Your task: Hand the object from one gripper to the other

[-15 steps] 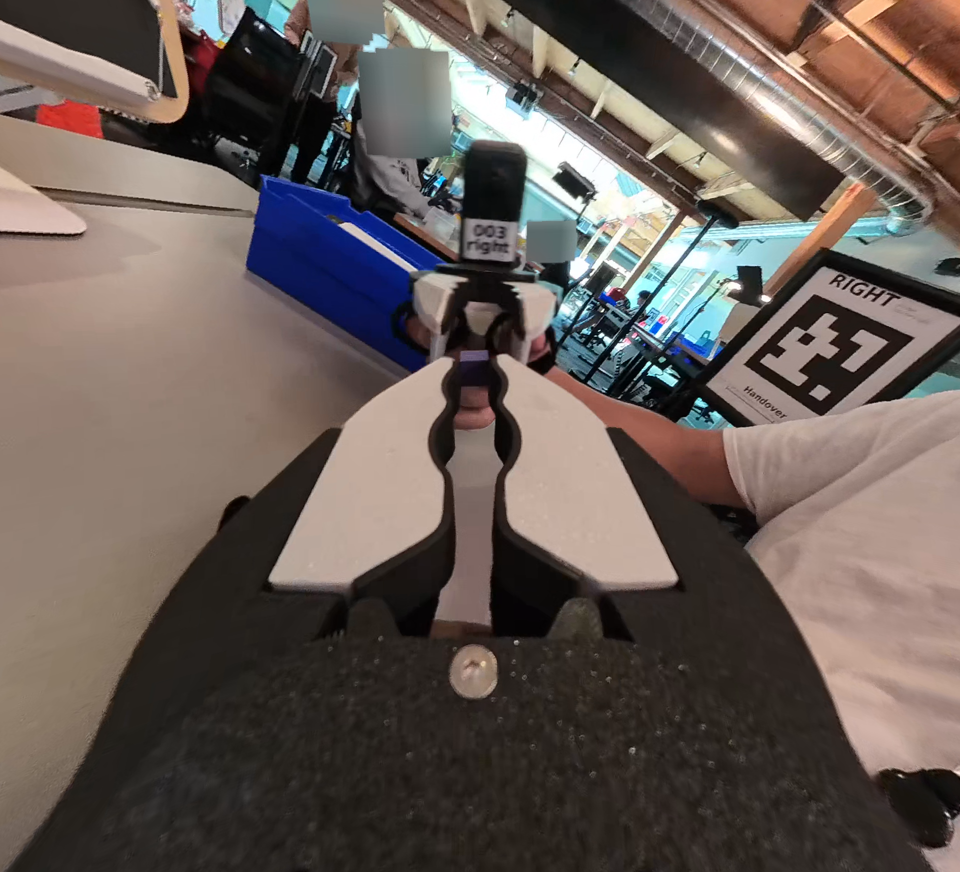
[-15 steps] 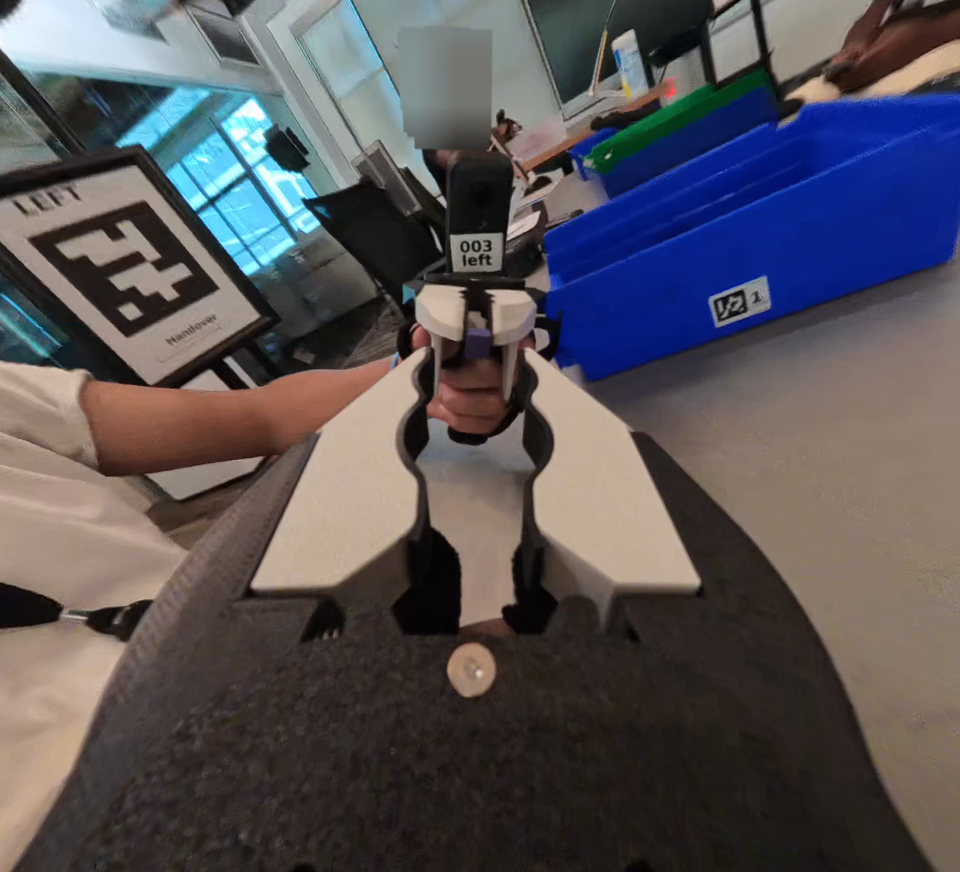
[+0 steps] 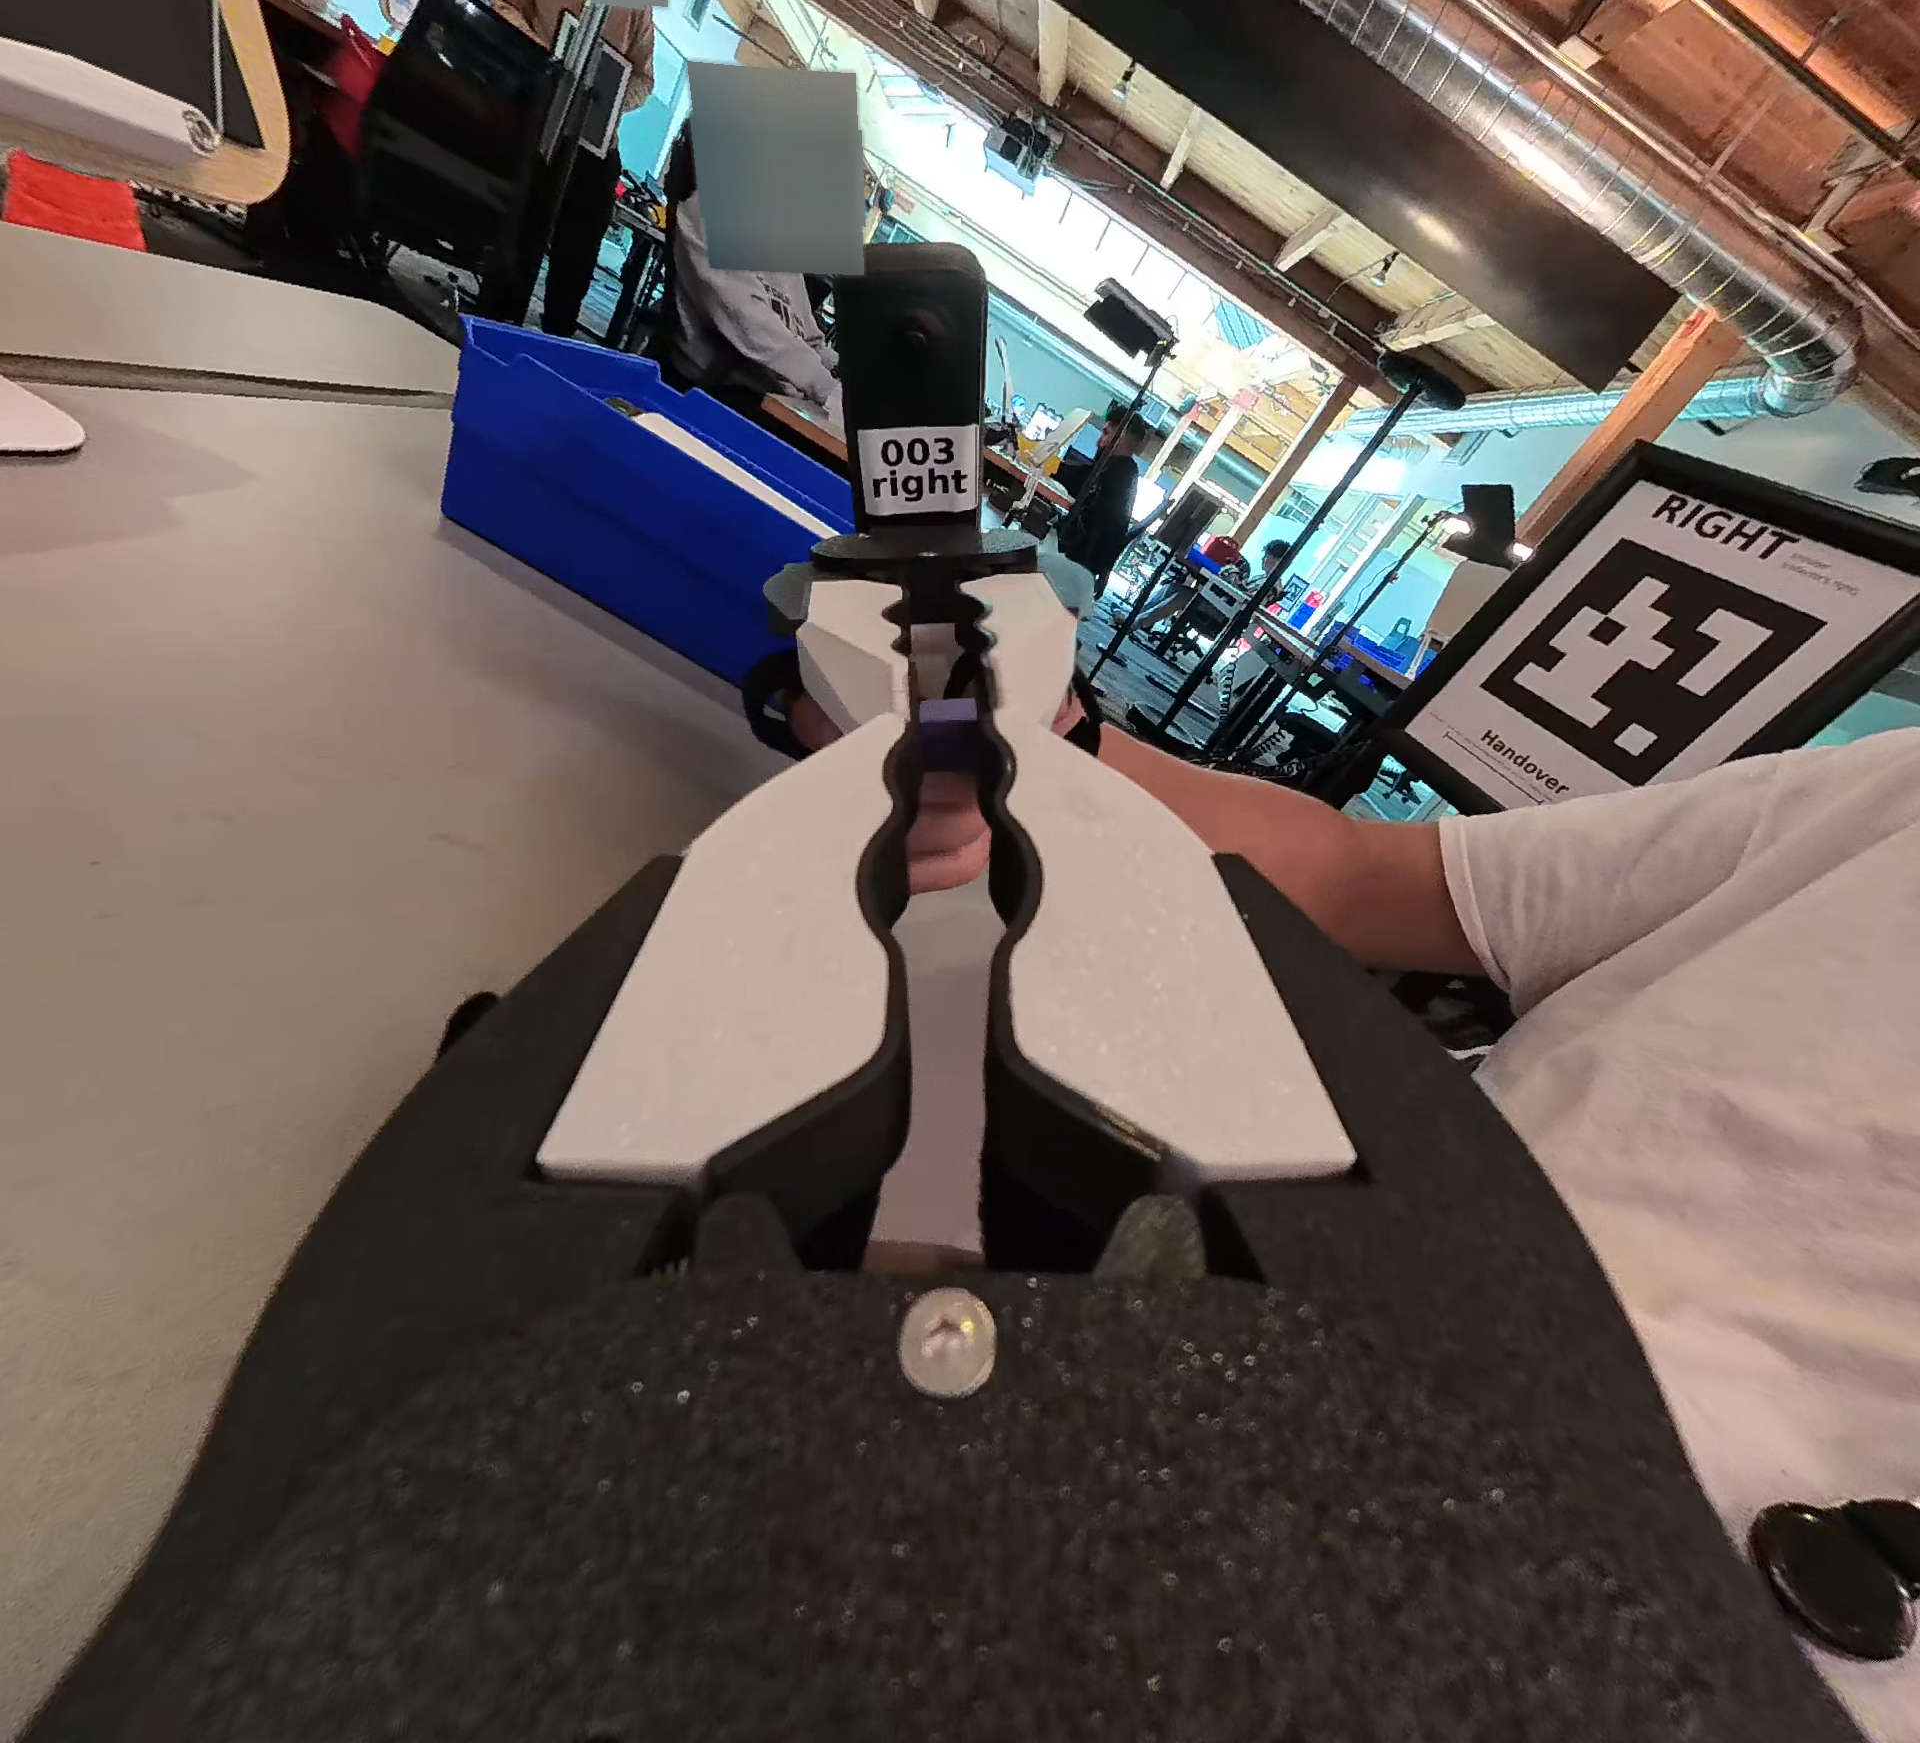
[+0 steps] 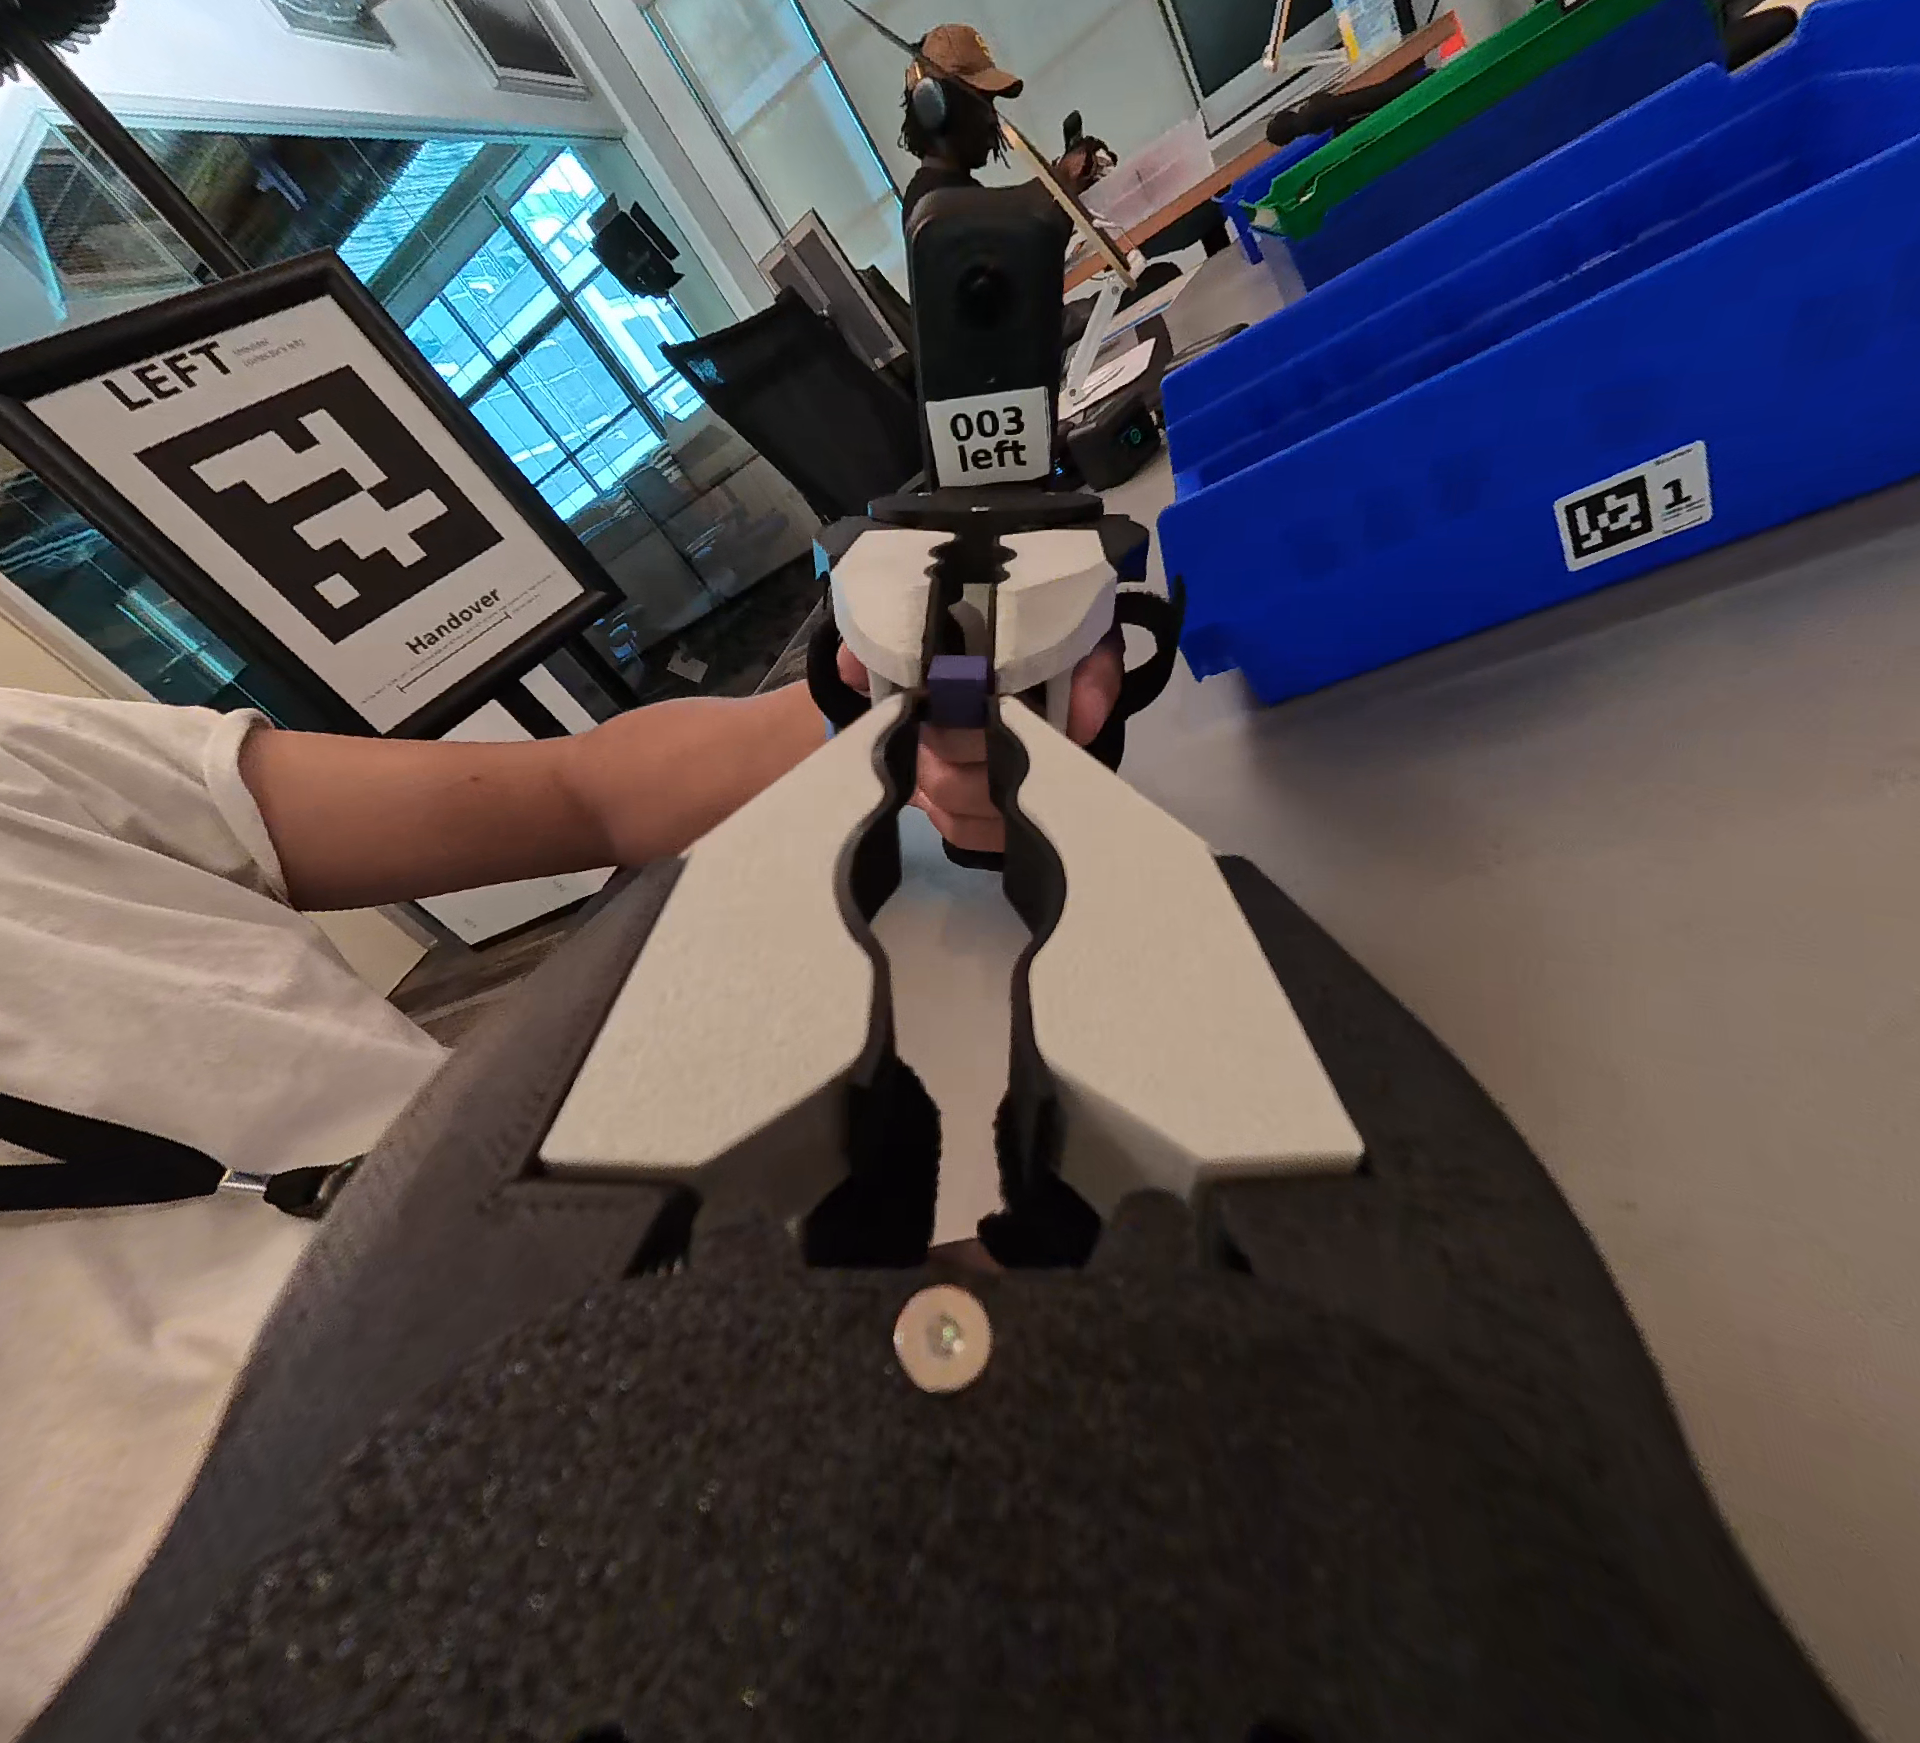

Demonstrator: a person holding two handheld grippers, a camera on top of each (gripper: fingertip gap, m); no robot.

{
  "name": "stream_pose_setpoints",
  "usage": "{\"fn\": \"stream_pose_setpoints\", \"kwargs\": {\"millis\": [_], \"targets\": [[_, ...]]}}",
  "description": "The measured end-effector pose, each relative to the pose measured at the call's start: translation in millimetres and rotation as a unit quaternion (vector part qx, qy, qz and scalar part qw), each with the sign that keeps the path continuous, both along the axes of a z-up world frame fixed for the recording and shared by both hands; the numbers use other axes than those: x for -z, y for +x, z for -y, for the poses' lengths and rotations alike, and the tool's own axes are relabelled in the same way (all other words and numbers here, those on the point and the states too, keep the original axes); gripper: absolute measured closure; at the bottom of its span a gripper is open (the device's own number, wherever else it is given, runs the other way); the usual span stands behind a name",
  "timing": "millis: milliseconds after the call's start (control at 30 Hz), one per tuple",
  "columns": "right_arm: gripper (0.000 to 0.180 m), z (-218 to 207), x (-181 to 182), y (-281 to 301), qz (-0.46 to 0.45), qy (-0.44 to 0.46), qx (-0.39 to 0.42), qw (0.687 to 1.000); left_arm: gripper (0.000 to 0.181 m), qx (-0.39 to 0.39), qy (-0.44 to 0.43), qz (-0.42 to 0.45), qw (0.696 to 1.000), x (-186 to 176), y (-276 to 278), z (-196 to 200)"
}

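Grippers (image 3: 948,737) closer, purple block (image 3: 948,737) between (blue bin (image 4: 1455,613) beside)

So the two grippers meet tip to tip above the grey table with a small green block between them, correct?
Not quite: the block is purple, not green, as the right wrist view shows. The rest holds: the left gripper and right gripper meet tip to tip above the grey table.

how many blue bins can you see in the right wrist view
2. One large blue bin sits on the grey table right of the left gripper; a second blue bin stands behind it with a green bin nested on top. More may be hidden beyond.
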State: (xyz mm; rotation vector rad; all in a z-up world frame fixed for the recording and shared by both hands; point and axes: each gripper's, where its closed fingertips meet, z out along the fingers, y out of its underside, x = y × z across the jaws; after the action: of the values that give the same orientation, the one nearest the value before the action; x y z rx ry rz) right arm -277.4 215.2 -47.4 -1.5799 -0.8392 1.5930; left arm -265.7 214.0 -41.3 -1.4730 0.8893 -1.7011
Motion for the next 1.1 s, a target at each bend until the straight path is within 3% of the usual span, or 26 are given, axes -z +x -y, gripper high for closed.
{"fn": "stream_pose_setpoints", "kwargs": {"millis": [233,300,367,467,567,633,700,800,900,967,1100], "targets": [[0.170,-4.1,3.3,4.0,0.028,0.008,0.004,1.000,0.167,-0.021,0.025,-0.015,0.999,2.6,-1.9,-1.1],[0.170,-10.8,-4.9,19.3,0.072,0.032,0.023,0.997,0.134,-0.062,0.054,-0.028,0.996,2.1,-9.7,-5.1],[0.170,-14.9,-29.5,51.4,0.151,0.079,0.056,0.984,0.123,-0.121,0.095,-0.068,0.986,9.0,-16.8,-14.2],[0.170,-9.0,-75.7,133.2,0.287,0.151,0.137,0.936,0.124,-0.150,0.102,-0.135,0.974,33.3,-21.6,-7.9],[0.170,-0.2,-91.1,256.8,0.425,0.159,0.290,0.842,0.130,-0.167,0.123,-0.201,0.957,58.2,-26.4,12.3],[0.169,15.4,-72.3,336.5,0.505,0.096,0.358,0.780,0.132,-0.198,0.138,-0.233,0.942,65.4,-31.3,19.7],[0.170,24.5,-47.2,393.1,0.540,0.022,0.398,0.741,0.134,-0.210,0.129,-0.224,0.943,63.6,-32.6,30.1],[0.170,25.1,2.0,428.7,0.555,-0.082,0.390,0.730,0.135,-0.214,0.106,-0.208,0.948,60.5,-34.0,39.4],[0.170,28.1,57.5,449.3,0.628,-0.148,0.338,0.685,0.135,-0.228,0.101,-0.219,0.943,64.8,-42.6,38.0],[0.170,29.4,84.7,458.5,0.674,-0.167,0.300,0.654,0.136,-0.235,0.103,-0.215,0.942,63.4,-47.3,35.5],[0.169,19.3,107.3,459.0,0.702,-0.154,0.274,0.639,0.137,-0.233,0.090,-0.211,0.945,64.4,-50.0,32.0]]}}
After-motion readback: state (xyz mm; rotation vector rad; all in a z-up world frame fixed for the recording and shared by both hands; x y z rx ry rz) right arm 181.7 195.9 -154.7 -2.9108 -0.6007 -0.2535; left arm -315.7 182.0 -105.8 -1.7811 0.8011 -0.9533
